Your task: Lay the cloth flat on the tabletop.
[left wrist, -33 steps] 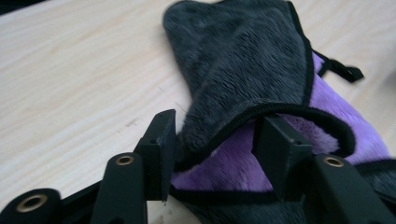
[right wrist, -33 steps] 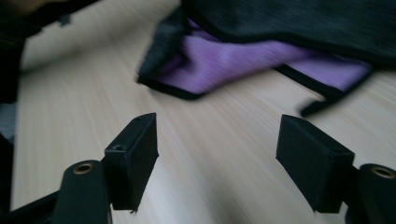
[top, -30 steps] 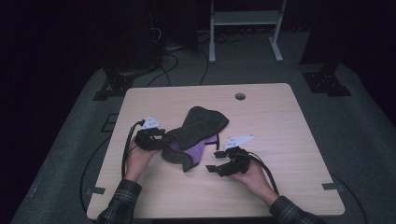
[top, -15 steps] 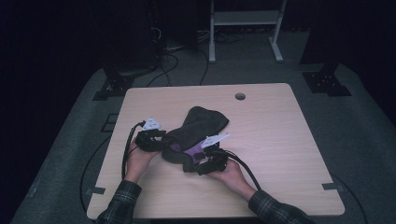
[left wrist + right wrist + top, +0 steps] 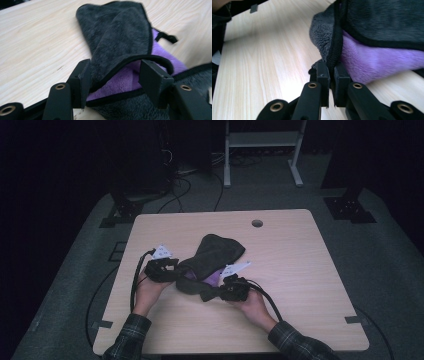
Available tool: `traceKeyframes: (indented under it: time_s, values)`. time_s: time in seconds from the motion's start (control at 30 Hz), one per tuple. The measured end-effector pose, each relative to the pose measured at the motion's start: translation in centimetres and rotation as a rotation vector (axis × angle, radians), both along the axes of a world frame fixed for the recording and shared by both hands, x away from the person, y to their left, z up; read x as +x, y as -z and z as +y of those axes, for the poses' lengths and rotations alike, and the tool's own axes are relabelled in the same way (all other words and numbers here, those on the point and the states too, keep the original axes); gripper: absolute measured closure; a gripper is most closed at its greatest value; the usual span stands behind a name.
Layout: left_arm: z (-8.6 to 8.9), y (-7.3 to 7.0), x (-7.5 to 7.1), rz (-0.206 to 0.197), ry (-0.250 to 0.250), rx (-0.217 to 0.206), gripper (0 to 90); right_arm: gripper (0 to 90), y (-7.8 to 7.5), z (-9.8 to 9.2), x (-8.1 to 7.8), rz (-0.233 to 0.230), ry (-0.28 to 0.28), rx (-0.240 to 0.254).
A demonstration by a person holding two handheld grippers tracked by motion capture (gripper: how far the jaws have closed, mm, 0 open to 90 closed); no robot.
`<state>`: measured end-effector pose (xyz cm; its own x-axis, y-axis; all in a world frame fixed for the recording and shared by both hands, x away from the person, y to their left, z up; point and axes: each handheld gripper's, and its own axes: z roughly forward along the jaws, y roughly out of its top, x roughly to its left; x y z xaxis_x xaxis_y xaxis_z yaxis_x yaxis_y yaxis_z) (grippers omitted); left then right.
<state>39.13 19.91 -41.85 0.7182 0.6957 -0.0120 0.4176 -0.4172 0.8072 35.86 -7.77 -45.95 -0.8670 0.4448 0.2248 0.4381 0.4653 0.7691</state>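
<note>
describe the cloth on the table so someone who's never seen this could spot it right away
On the light wooden table, look at the near middle, between the person's two hands. The cloth lies there as a crumpled, folded heap of fluffy fabric. It is dark grey on one side and purple on the other, edged with black binding, and the right gripper is pinched shut on its black-bound edge.

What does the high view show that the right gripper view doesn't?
The high view takes in the whole wooden table, its round cable hole, both forearms in plaid sleeves, the left claw at the cloth's left side, and the floor with a white stand behind. The right gripper view shows up close that the right claw has just closed, its jaws pinching the cloth's black-trimmed edge. Both show the grey and purple fleece cloth lying on the light wood tabletop.
</note>
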Motion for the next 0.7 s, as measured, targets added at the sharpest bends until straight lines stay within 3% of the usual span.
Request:
traceKeyframes:
  time_s: [0.13,0.3,0.43,0.47,0.6,0.63,0.7]
  values:
    - [-0.9,-0.6,-0.5,-0.017,0.036,-0.013,41.3,84.9,-1.1,-2.6,0.0,-0.025,0.017,-0.054]
    - [-2.6,-0.9,-0.9,-0.024,0.109,-0.016,40.3,84.9,-1.4,-4.6,0.1,-0.018,0.034,-0.077]
    - [-4.5,-0.7,-1.0,-0.007,0.17,-0.011,39.2,84.9,-1.4,-6.4,-0.1,-0.006,0.057,-0.087]
    - [-5.6,-0.4,-1.1,-0.001,0.202,-0.001,39.2,84.9,-1.5,-6.7,-0.1,-0.009,0.06,-0.088]
    - [-7.3,-0.1,-1.1,0.006,0.245,0.021,40.3,85.0,-1.6,-7.7,-0.2,-0.013,0.076,-0.089]
    - [-7.8,0.1,-1.0,0.001,0.258,0.039,40.3,85.0,-1.6,-7.7,-0.2,-0.013,0.076,-0.089]
    - [-9.2,0.4,-0.9,-0.007,0.282,0.103,51.4,85.0,-1.7,-8.4,-0.3,-0.011,0.086,-0.09]
